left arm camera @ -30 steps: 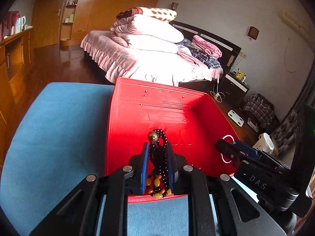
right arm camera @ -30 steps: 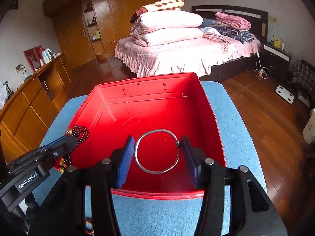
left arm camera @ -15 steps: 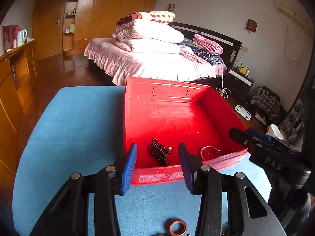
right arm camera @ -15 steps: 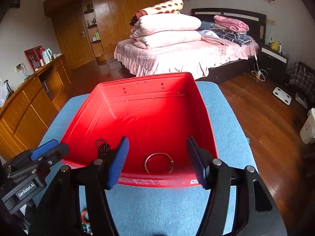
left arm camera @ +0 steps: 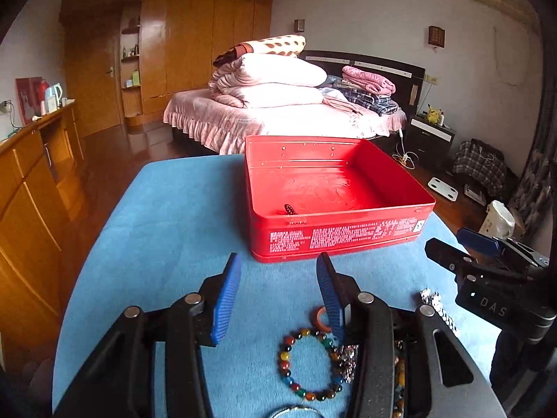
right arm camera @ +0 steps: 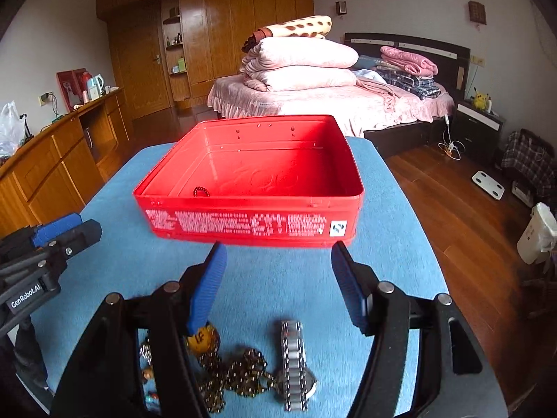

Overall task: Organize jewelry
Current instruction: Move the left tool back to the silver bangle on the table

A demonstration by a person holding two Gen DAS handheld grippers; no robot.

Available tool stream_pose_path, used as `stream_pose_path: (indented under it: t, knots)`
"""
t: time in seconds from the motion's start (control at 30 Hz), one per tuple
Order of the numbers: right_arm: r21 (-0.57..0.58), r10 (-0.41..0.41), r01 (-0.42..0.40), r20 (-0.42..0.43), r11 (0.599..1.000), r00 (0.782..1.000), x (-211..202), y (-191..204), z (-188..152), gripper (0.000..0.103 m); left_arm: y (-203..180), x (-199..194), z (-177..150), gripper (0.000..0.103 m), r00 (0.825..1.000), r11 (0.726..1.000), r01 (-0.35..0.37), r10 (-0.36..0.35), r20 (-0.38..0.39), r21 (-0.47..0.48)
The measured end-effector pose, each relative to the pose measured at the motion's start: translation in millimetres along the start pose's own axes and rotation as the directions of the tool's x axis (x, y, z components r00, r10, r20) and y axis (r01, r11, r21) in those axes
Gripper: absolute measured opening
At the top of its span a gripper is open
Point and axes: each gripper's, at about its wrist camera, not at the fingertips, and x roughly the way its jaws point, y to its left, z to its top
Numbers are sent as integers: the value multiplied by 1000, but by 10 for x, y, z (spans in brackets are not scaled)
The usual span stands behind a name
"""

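A red tin box (left arm camera: 334, 237) (right arm camera: 250, 223) stands open on the blue table (left arm camera: 167, 230); black beads (left arm camera: 289, 209) (right arm camera: 201, 191) lie inside near its front wall. My left gripper (left arm camera: 278, 271) is open and empty, in front of the box, above a multicoloured bead bracelet (left arm camera: 310, 365) and an orange ring (left arm camera: 318, 317). My right gripper (right arm camera: 278, 261) is open and empty, above a silver watch (right arm camera: 294, 362) and a dark bead chain (right arm camera: 240, 372) with a yellow pendant (right arm camera: 203, 338).
A wooden cabinet (left arm camera: 28, 188) runs along the left of the table. A bed with folded quilts (right arm camera: 313, 80) stands behind. Wooden floor (right arm camera: 463, 209) with a scale and bags lies to the right. A silver watch band (left arm camera: 438, 310) lies near the right gripper.
Both grippers let go of their pieces into the box, opened, and drew back toward me and down over the loose jewelry on the table.
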Motion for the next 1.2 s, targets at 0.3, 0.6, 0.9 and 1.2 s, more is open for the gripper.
stream_pose_path:
  t: [0.3, 0.6, 0.9, 1.2]
  knots:
    - [8, -10, 10, -13, 1000, 1000, -162, -78, -444, 61, -5, -118, -421, 45, 999, 999, -7, 5, -34, -47]
    - [46, -4, 6, -30, 999, 1000, -189, -182, -703, 61, -17, -203, -837, 45, 997, 999, 2, -6, -72, -48]
    - [32, -19, 21, -37, 999, 999, -214, -134, -805, 61, -39, -229, -1066, 52, 995, 999, 6, -9, -100, -35]
    - [47, -16, 18, -37, 999, 999, -246, -169, -887, 61, -56, -265, -1154, 53, 994, 999, 25, -30, -105, -45]
